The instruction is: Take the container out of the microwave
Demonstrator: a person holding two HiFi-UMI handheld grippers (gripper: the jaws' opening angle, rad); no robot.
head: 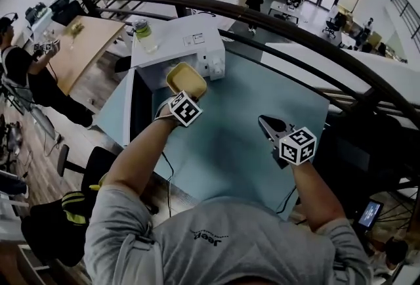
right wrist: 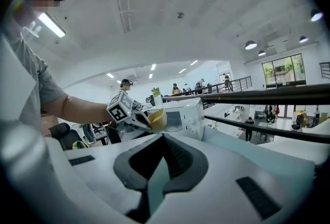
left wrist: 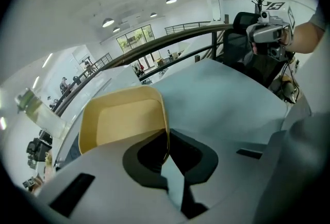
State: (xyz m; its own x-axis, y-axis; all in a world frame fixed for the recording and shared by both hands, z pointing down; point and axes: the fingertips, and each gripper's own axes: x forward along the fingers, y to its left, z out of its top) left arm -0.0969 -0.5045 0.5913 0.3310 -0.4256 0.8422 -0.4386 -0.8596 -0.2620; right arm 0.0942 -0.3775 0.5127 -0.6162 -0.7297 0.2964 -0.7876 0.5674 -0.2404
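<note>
At the left of the scene the microwave's dark door [head: 139, 109] stands swung wide open, and the white microwave [head: 190, 47] sits at the far end of the pale blue table [head: 256, 93] with a green-capped bottle [head: 142, 34] on its top. Just in front of the oven, the container [head: 186, 78] hangs in the air over the table, clear of the oven's mouth, so the main part of the job appears done: it is out. What seems left is to set it down on the tabletop, and perhaps to close the door, though the task does not ask for that. The left gripper [head: 178, 94] has its jaws clamped on the container's thin side wall near one corner, one pad inside and one outside, and carries it by that edge alone. The container itself is a shallow, pale yellow tray with rounded corners and a slim upright rim. From the left gripper view its inside looks bare and smooth, with nothing in it that can be made out, and it juts out ahead of the jaws. A grip on a single wall looks slight, so the tray could swing or slip if jolted. Further right, well apart from the container, the right gripper [head: 266, 123] hovers above the table with its jaws drawn together and nothing between them, taking no part in the carry.
</note>
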